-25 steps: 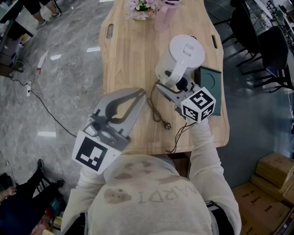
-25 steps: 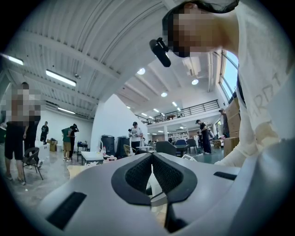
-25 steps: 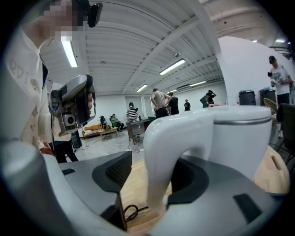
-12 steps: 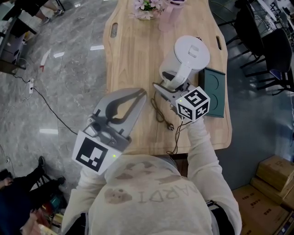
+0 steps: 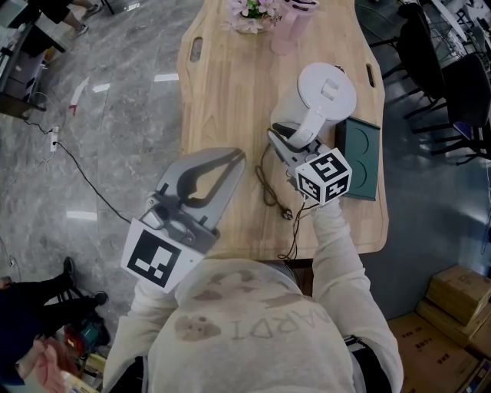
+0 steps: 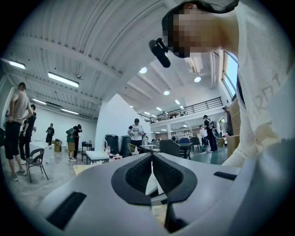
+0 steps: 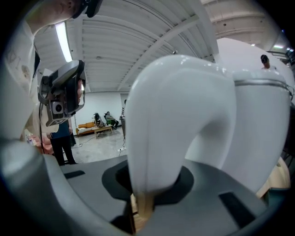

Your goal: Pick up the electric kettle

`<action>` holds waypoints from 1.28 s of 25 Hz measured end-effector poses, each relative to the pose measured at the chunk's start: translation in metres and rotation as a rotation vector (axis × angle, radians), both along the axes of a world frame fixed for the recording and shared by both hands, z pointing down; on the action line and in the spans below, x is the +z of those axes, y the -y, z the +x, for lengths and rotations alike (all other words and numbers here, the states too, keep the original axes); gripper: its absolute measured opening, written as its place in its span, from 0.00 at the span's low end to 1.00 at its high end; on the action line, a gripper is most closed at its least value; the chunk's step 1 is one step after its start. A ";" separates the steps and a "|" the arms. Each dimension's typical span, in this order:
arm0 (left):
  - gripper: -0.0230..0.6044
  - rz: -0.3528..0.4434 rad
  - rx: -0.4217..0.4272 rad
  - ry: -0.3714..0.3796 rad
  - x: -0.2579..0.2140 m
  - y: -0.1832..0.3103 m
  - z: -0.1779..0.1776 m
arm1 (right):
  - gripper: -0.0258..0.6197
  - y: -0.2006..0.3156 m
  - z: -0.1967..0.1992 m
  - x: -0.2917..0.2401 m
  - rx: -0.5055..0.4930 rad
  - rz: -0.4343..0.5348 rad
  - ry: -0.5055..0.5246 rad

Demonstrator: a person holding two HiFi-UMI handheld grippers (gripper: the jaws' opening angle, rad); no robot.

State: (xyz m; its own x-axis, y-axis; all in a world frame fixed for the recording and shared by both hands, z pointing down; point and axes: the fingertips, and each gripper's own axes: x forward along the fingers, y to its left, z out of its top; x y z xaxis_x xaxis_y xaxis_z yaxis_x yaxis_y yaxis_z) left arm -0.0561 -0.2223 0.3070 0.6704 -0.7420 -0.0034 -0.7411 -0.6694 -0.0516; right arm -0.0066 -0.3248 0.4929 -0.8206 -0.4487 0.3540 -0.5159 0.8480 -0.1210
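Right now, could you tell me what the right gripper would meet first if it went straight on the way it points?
The right gripper has just closed its jaws on the kettle handle, so it already touches that. Pushed straight on, it would probably meet the kettle body, close behind the handle.

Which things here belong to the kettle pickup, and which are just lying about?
In the job: kettle; right gripper, jaws just been closing, the handle between them.
Lying about: green tray, pink cup, flowers, cord, left gripper, shut.
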 end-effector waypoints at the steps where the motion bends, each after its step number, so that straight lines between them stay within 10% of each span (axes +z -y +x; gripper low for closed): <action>1: 0.06 0.000 -0.001 0.001 0.000 0.000 0.000 | 0.13 0.000 0.000 0.000 -0.003 0.005 -0.002; 32: 0.06 0.038 0.007 0.029 -0.014 -0.047 0.000 | 0.12 -0.066 -0.016 -0.095 -0.102 0.131 0.076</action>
